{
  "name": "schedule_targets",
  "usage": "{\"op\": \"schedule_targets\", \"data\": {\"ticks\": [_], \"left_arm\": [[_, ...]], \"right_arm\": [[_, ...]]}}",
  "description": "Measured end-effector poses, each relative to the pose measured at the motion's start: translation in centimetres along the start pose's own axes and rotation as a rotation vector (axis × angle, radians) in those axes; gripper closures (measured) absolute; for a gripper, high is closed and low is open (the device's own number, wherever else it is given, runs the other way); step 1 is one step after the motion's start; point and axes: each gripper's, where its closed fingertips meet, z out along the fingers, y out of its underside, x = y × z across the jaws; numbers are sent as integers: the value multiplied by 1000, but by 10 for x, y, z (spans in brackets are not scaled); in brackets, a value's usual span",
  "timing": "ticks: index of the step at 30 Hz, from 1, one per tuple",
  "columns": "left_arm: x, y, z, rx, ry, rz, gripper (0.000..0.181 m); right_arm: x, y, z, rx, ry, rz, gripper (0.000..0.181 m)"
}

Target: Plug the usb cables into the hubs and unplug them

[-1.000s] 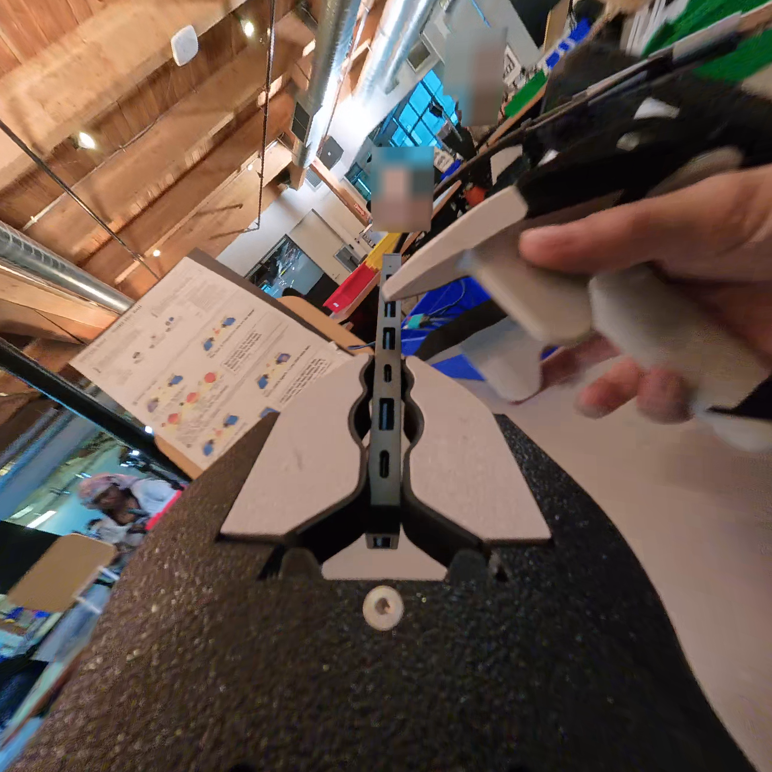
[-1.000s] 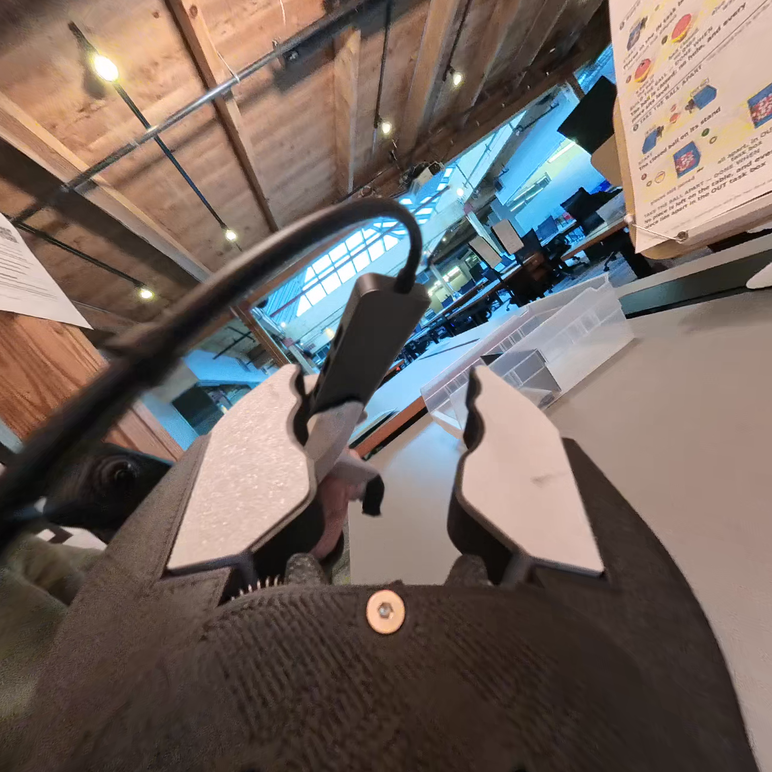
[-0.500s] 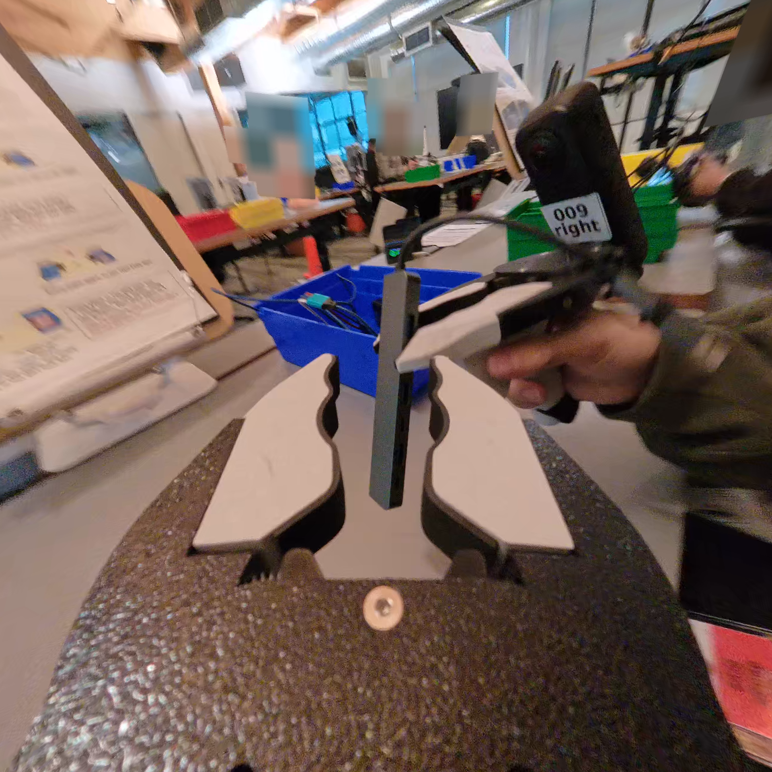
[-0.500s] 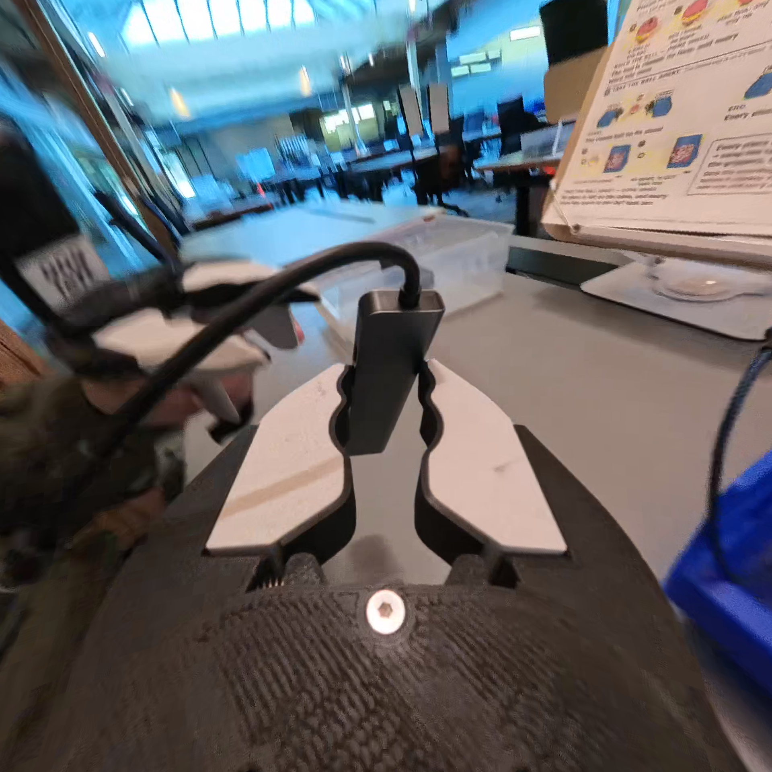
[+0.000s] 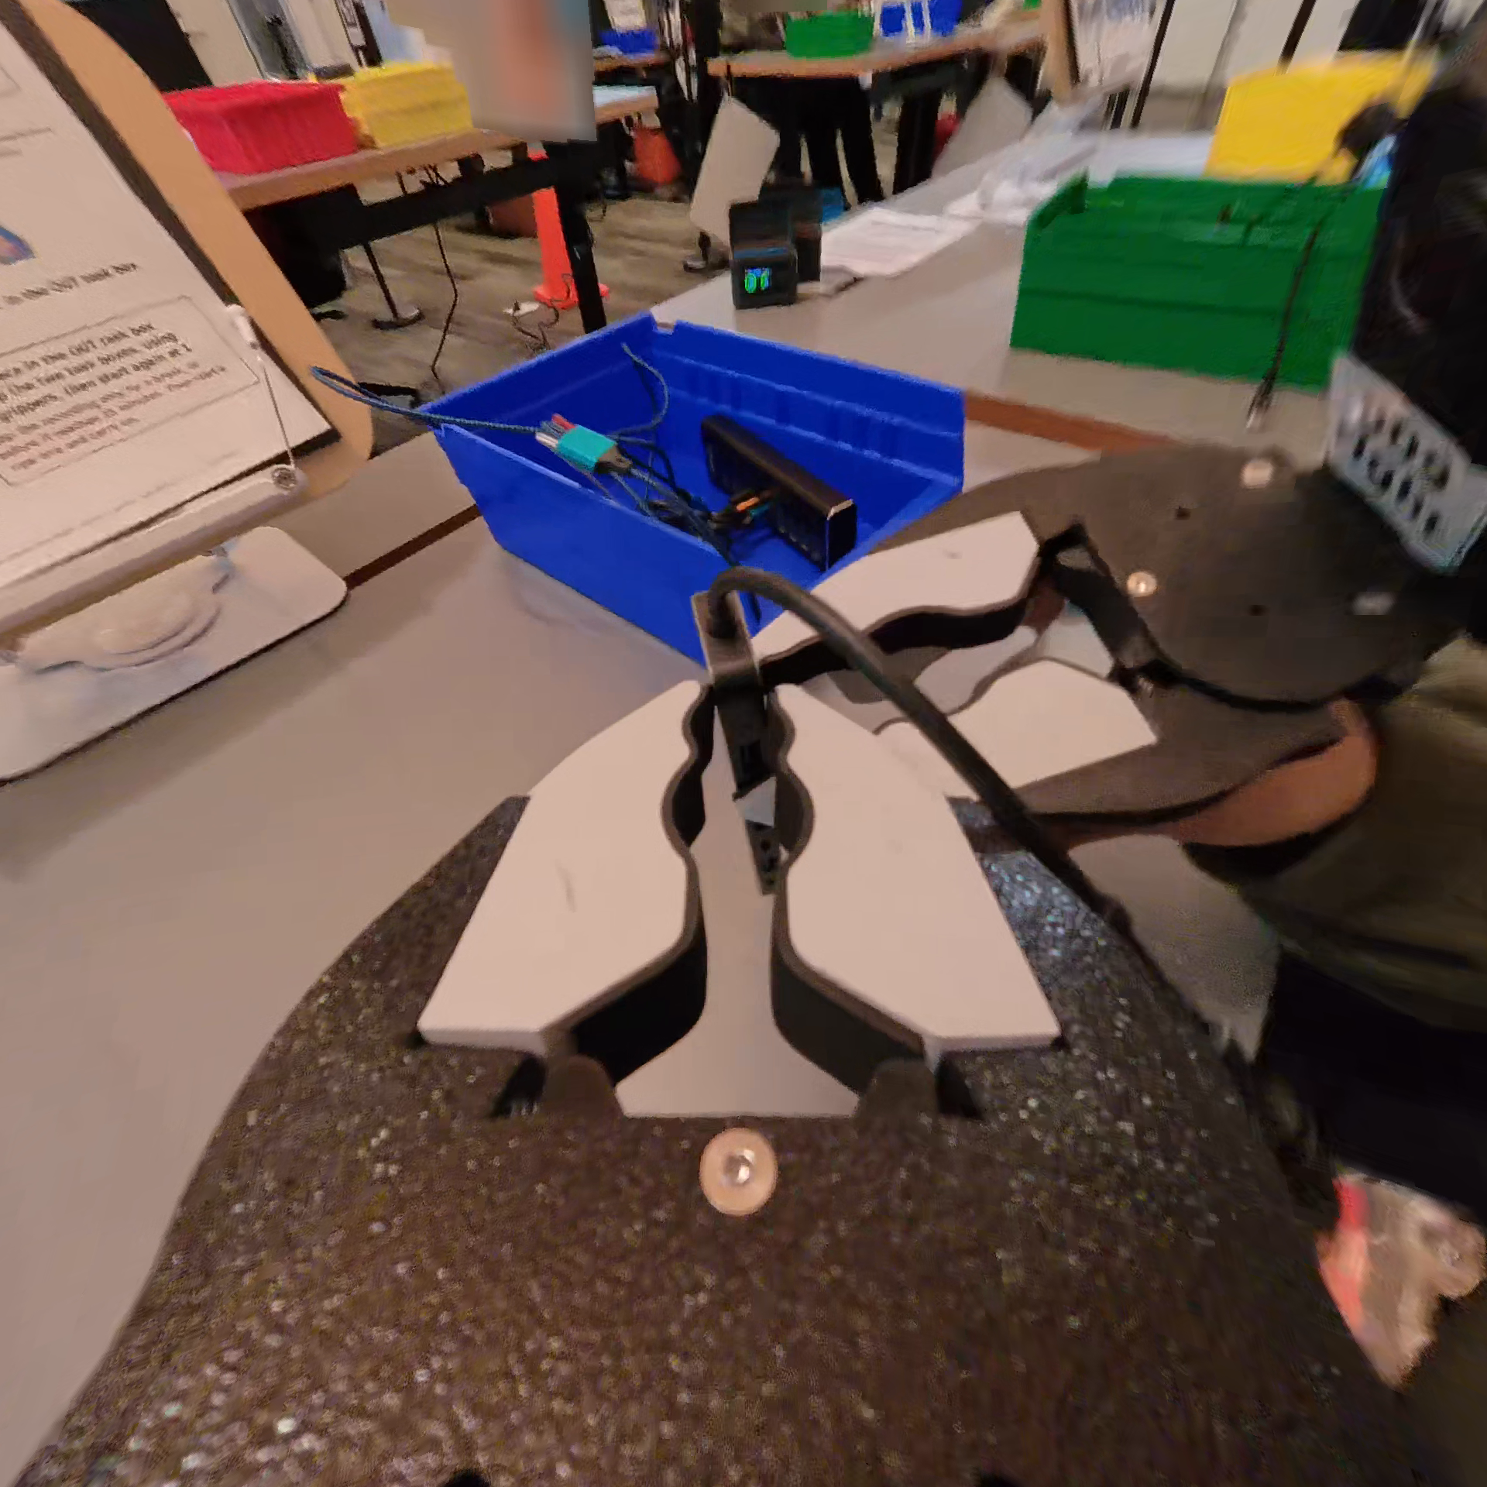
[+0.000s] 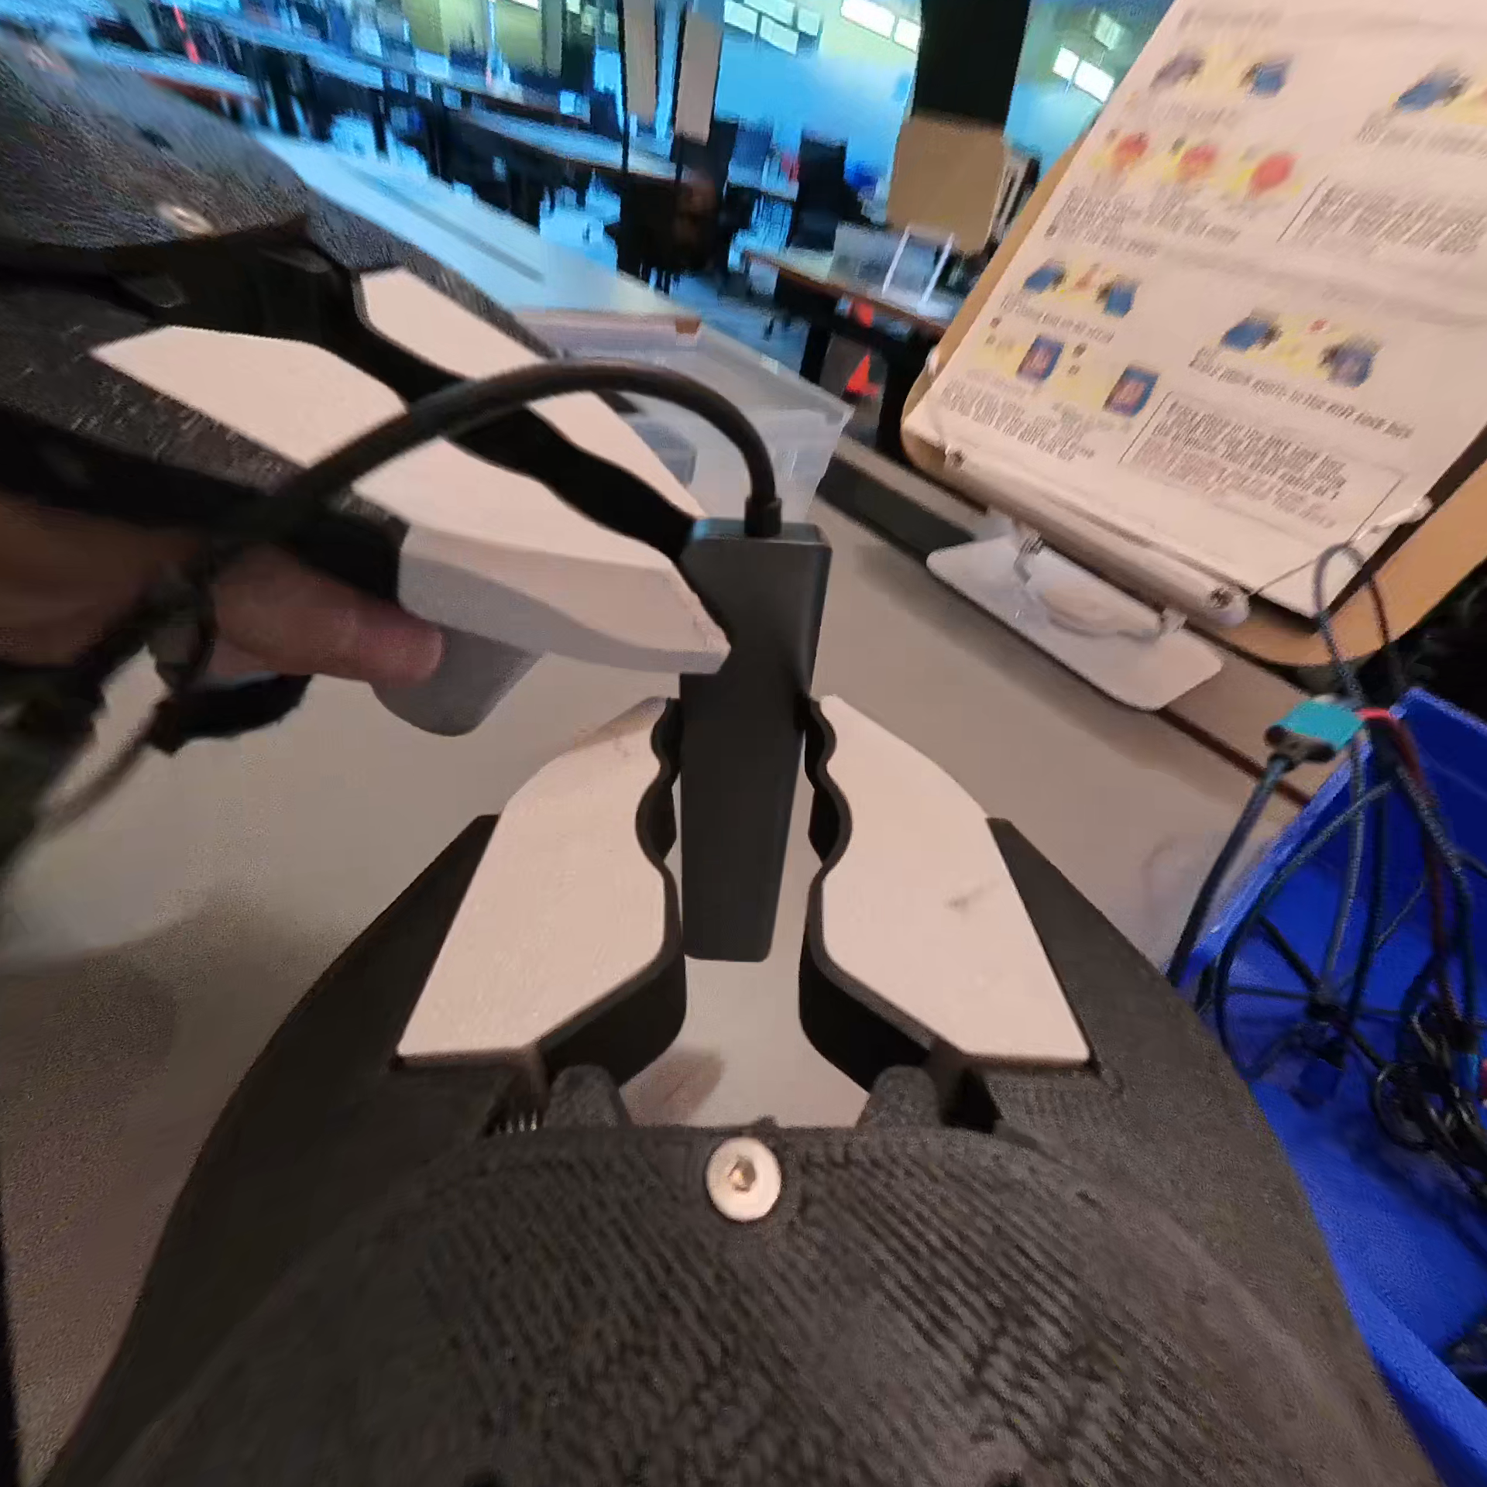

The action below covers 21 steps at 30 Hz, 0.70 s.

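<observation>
A slim dark grey hub (image 6: 744,772), upright with ports down one narrow edge, is clamped between the right gripper (image 6: 739,728) fingers. It is pinched too by the left gripper (image 5: 736,724). A black cable (image 6: 563,402) arcs from its top toward 9 o'clock.

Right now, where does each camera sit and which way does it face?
Left wrist: on the left gripper, looking along its fingers at the hub and bin; a sleeve shows right.
Right wrist: on the right gripper, facing the hub, stand behind; a hand shows left.
Shared: hub, bin, stand, and each other's gripper.
</observation>
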Motion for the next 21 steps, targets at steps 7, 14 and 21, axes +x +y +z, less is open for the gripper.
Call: {"op": "schedule_targets", "data": {"ticks": [7, 14, 21], "left_arm": [[-45, -34, -23, 336, 194, -731, 172], [-44, -14, -16, 371, 481, -1208, 172], [-44, -4, -4, 368, 490, -1281, 172]], "right_arm": [[18, 2, -1, 144, 73, -44, 101], [8, -17, -11, 416, 8, 44, 112], [1, -7, -8, 416, 16, 18, 136]]}}
